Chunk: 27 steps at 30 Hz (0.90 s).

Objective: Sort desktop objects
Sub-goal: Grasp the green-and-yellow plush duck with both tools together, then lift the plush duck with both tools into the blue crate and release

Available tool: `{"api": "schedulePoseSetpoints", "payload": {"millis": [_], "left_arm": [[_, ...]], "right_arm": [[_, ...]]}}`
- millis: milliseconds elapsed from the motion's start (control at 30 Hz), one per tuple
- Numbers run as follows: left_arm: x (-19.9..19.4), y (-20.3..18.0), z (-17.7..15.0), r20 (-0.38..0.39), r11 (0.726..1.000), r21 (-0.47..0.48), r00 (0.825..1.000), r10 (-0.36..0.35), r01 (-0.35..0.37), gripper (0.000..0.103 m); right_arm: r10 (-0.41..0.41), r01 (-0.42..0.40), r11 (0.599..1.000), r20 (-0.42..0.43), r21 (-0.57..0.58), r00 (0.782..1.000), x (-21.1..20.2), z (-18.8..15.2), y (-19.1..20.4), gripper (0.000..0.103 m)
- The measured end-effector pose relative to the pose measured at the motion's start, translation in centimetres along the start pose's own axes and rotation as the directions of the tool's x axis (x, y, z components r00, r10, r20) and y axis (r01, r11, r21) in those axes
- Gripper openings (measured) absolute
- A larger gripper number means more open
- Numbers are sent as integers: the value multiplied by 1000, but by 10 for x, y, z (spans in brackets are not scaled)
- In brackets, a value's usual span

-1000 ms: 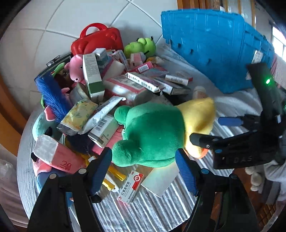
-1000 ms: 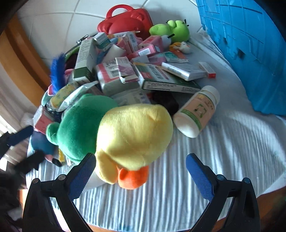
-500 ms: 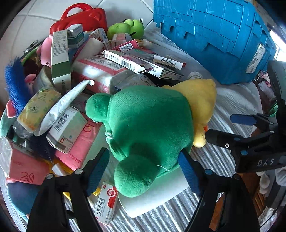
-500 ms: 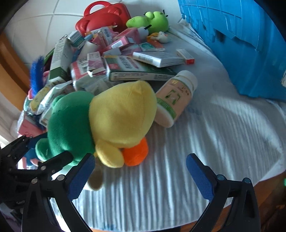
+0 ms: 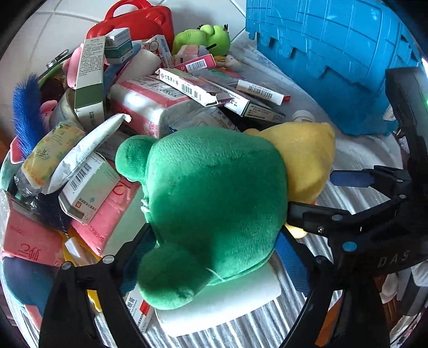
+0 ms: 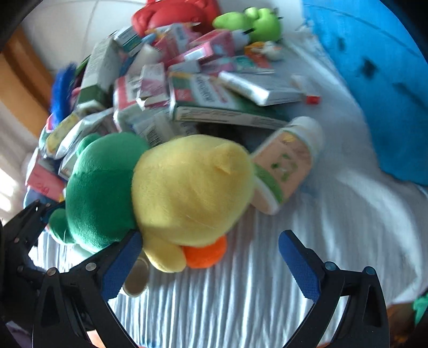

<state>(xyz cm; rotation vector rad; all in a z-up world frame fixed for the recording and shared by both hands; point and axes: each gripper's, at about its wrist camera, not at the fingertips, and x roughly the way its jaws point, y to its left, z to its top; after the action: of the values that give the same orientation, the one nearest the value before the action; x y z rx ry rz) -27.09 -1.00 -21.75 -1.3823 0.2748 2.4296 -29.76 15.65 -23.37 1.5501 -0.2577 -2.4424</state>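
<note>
A plush toy with a green body (image 5: 214,192) and a yellow part (image 6: 192,182) with an orange tip (image 6: 206,254) lies on the striped cloth at the front of the pile. My left gripper (image 5: 214,261) straddles the green body's near end. Its jaws are opening and its blue pads (image 5: 290,259) sit beside the fabric without squeezing it. My right gripper (image 6: 210,267) is open around the yellow part's lower edge and orange tip, and it shows from the side (image 5: 321,198) in the left wrist view. A white bottle (image 6: 286,171) leans against the yellow part.
A blue crate (image 5: 334,53) stands at the back right. Behind the plush are heaped medicine boxes (image 5: 192,85), pink packs (image 5: 32,241), a red case (image 5: 139,18), a light green plush (image 5: 206,37) and a blue feather brush (image 5: 26,112). A white pad (image 5: 227,302) lies under the plush.
Both grippers have come down and closer to the plush. The left jaws have widened and now straddle the green body. The right gripper's fingers have reached the yellow part.
</note>
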Motion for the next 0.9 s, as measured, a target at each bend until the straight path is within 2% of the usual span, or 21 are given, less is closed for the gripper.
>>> {"api": "schedulePoseSetpoints", "payload": {"millis": [200,233,267,300,367,567,700,900], "left_arm": [[13,-1,3,-19,999,-18,999,43,-43,91],[11,0,2,-10,999,-19,999,39,-39,87],[9,-1,2,-2,999,-22,999,39,-39,83],[5,-1,1,11,999,-23,999,44,-44,82],[-3,-2,-1,35,998,-21,998,51,-51,77],[-52,3,9,155,996,-31,984,85,-81,77],[-88,15,24,242,995,-44,966,92,-84,77],[-137,28,50,358,995,-36,928,98,-91,77]], "right_arm": [[30,-31,999,-30,-26,999,12,7,-1,102],[51,-52,998,-31,-30,998,12,8,0,93],[104,-106,994,-34,-40,994,8,8,4,82],[117,-119,991,-30,-58,993,4,8,9,61],[77,-77,991,-11,-105,997,-5,8,20,60],[101,-88,983,78,-160,992,-44,20,42,59],[100,-67,976,151,-208,983,-80,39,64,59],[96,-34,970,252,-240,963,-128,63,92,59]]}}
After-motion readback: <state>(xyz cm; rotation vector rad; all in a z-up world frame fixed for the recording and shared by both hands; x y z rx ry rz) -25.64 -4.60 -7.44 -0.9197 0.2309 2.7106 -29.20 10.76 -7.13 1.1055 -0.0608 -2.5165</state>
